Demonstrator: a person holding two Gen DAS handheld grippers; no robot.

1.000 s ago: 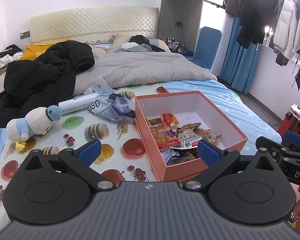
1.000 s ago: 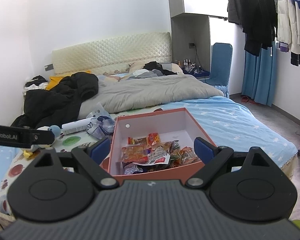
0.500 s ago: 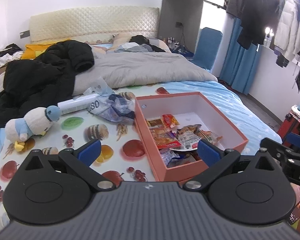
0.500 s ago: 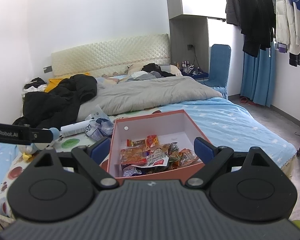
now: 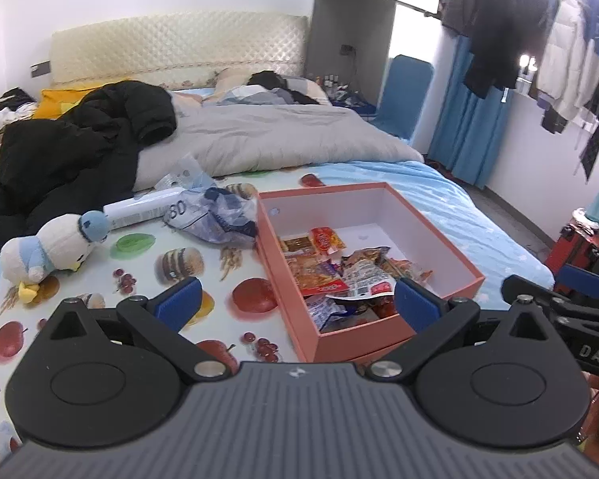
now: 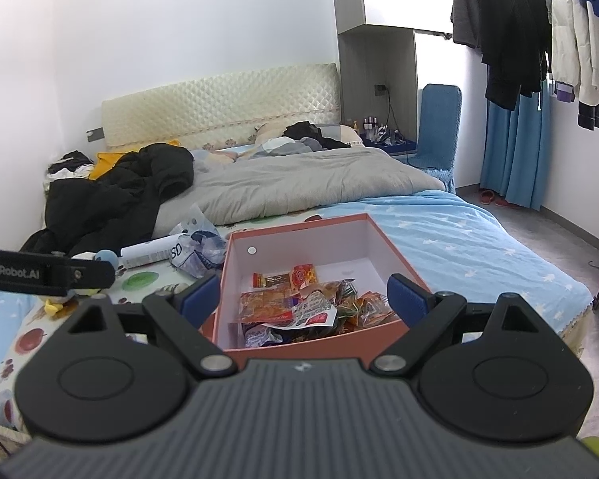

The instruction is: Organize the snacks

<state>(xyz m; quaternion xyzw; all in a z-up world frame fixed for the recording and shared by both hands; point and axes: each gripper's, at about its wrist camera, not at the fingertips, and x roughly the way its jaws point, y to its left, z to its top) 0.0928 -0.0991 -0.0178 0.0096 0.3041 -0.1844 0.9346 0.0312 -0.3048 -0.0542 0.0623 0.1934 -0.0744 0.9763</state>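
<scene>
Lying on the bed's fruit-print cover (image 5: 147, 279), near its foot edge, a crumpled clear bag (image 5: 215, 219) sits just left of the coral box (image 5: 439, 247), touching its far left corner. Snack packets (image 5: 331, 275) pile loosely in the box's near half. They look light, crinkly and slippery, so a pinch on a flat sealed edge seems safest. Both the left gripper (image 5: 295, 303) and the right gripper (image 6: 303, 299) are spread wide, holding nothing, hovering before the box's near wall.
</scene>
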